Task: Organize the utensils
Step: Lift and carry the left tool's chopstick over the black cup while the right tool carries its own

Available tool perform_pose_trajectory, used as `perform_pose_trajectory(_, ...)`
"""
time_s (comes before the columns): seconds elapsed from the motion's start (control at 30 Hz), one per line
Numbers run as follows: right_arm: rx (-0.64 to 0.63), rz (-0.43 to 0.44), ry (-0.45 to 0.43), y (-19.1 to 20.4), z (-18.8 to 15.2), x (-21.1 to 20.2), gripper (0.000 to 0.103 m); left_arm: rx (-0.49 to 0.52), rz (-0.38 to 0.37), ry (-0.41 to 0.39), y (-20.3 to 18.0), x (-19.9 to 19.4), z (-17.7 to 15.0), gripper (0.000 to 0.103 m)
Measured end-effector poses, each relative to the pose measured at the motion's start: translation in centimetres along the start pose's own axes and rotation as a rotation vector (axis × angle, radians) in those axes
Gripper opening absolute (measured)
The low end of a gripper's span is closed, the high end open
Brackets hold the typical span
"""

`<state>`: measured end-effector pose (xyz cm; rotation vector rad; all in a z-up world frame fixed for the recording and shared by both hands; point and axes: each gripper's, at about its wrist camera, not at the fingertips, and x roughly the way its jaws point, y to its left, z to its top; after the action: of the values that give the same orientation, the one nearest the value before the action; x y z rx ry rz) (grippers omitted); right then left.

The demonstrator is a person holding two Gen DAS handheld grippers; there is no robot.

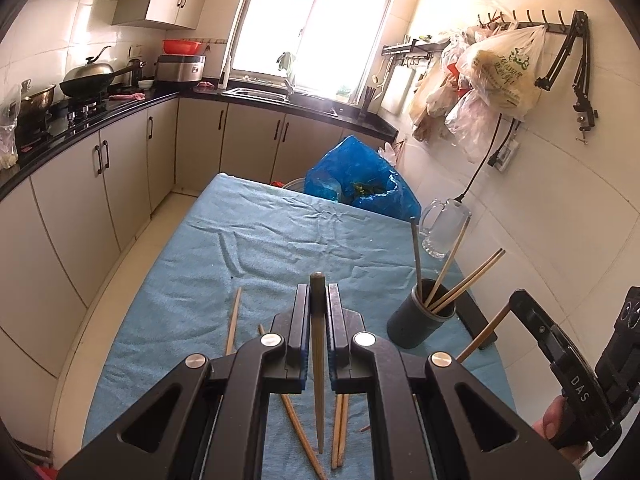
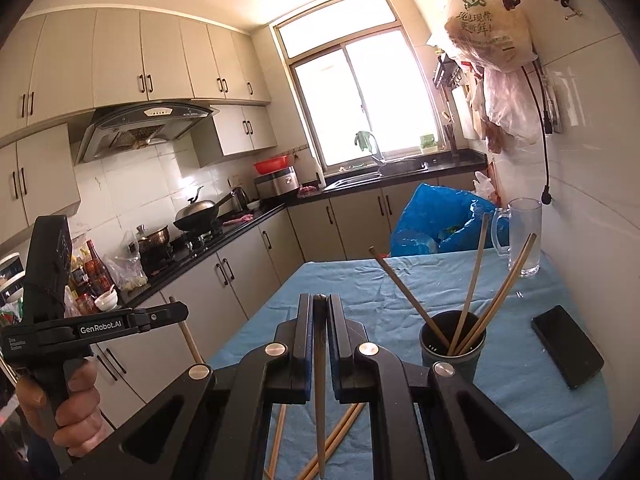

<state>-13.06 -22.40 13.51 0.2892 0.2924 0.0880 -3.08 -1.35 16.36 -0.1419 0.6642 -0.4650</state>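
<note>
My left gripper (image 1: 318,290) is shut on a dark-tipped chopstick (image 1: 319,360) that hangs over the blue cloth. My right gripper (image 2: 319,304) is shut on another chopstick (image 2: 320,400) and is held above the table's near end. A dark cup (image 1: 420,320) (image 2: 452,354) on the right holds several upright chopsticks. Loose chopsticks (image 1: 233,316) (image 1: 340,432) (image 2: 340,432) lie on the cloth below both grippers. Each gripper shows at the edge of the other's view: the right gripper (image 1: 516,300), the left gripper (image 2: 180,312).
The table under the blue cloth (image 1: 260,248) stands against a tiled wall. A black phone (image 2: 568,352) lies right of the cup. A glass mug (image 2: 524,236) and a blue plastic bag (image 2: 436,216) are at the far end. Kitchen counters (image 1: 100,120) run along the left.
</note>
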Motion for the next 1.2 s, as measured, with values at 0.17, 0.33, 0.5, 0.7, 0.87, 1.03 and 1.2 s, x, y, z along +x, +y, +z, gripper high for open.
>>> perform_pose_trajectory(0.17,0.012,-0.010,-0.023,-0.5,0.6,-0.9,0.008,0.008,-0.010,0.001,-0.8,0.1,0.4,0.007)
perform_pose_trajectory(0.33,0.033,-0.033,-0.060,-1.7,1.2,-2.1,0.008,0.022,-0.029,0.001,-1.9,0.1,0.9,0.007)
perform_pose_trajectory(0.5,0.065,-0.063,-0.100,-3.5,2.2,-3.5,0.008,0.048,-0.056,0.001,-3.7,0.4,1.7,0.007)
perform_pose_trajectory(0.7,0.091,-0.100,-0.156,-5.5,3.8,-5.2,0.008,0.079,-0.090,-0.009,-6.3,0.7,3.2,0.007)
perform_pose_trajectory(0.87,0.104,-0.118,-0.197,-6.7,5.2,-6.3,0.008,0.105,-0.111,-0.024,-8.8,1.4,4.9,0.007)
perform_pose_trajectory(1.03,0.108,-0.133,-0.235,-7.4,7.3,-6.8,0.008,0.128,-0.143,-0.055,-11.6,1.7,7.4,0.007)
perform_pose_trajectory(1.2,0.098,-0.153,-0.279,-7.9,9.6,-7.0,0.008,0.144,-0.167,-0.077,-14.1,2.7,9.9,0.007)
